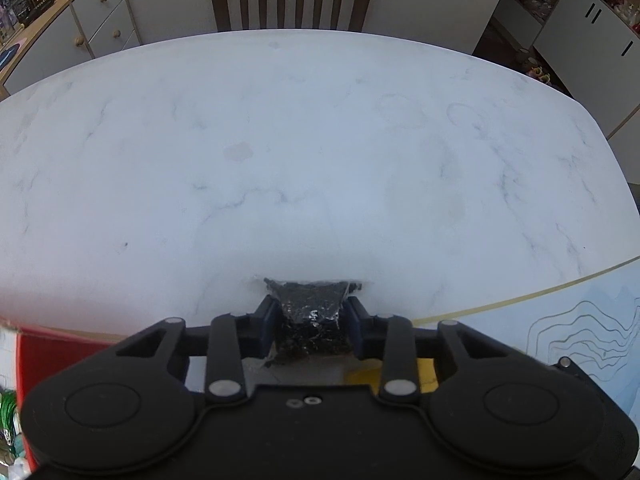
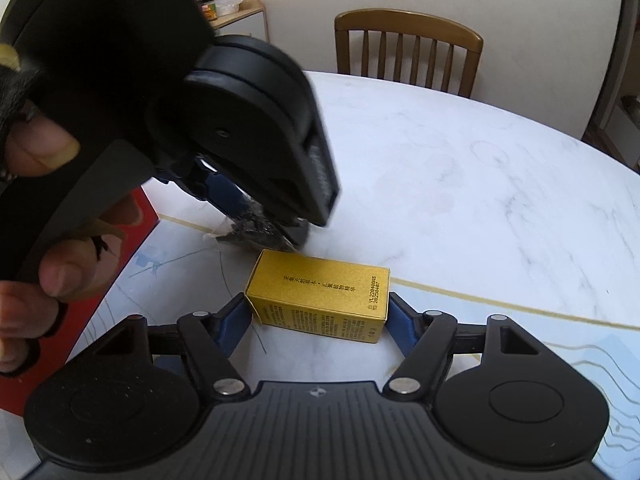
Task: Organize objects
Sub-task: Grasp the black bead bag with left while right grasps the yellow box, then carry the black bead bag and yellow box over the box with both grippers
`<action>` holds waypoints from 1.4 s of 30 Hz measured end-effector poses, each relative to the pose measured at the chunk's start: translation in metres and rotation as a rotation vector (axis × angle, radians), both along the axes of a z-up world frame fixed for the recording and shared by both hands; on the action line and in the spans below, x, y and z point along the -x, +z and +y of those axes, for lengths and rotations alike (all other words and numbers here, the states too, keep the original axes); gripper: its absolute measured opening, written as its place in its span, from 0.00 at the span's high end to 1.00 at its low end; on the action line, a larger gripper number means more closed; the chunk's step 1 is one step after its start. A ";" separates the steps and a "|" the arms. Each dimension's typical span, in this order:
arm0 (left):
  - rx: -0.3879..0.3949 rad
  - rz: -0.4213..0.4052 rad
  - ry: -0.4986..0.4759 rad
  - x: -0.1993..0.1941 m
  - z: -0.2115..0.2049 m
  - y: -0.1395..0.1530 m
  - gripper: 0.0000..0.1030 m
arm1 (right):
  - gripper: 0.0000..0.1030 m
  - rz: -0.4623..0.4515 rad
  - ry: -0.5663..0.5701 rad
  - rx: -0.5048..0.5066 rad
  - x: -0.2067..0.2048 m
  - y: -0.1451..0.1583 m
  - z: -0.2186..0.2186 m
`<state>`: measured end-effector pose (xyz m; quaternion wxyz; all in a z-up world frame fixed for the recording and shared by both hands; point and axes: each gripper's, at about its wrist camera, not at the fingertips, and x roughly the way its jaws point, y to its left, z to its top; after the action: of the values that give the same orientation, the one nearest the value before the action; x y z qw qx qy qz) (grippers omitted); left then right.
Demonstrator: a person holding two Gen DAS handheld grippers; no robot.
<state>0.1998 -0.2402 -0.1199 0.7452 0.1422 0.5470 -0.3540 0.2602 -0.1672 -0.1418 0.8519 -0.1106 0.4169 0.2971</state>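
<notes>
Your left gripper pinched the dark packet; your right gripper bracketed the gold box, contact unclear; you needed square, even pressure before lifting.

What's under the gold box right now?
The gold box lies on the pale printed mat with the right gripper around its ends. The patch directly beneath it is covered.

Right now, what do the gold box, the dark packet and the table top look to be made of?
Gold box: likely printed card with a metallic gold finish; sharp folded edges, dark print.
Dark packet: seemingly clear crinkly plastic film around something black; it glints and a clear edge sticks out.
Table top: white, grey-veined like marble or an imitation; smooth, fairly matte.
</notes>
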 end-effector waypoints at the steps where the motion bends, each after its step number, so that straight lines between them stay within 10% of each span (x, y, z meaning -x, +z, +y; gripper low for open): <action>1: 0.004 0.002 0.001 0.001 0.001 0.001 0.69 | 0.31 0.005 -0.006 -0.008 0.001 0.002 -0.004; 19: 0.148 -0.024 -0.062 0.042 0.054 0.081 0.69 | 0.31 -0.036 -0.016 -0.088 0.047 0.079 -0.069; 42: 0.212 -0.145 0.019 0.043 0.214 0.129 0.69 | 0.31 -0.146 0.136 -0.124 0.147 0.170 0.000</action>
<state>0.1565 -0.0258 0.0090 0.7970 0.0827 0.4524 -0.3914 0.1131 -0.1673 0.0283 0.8631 -0.1072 0.3261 0.3704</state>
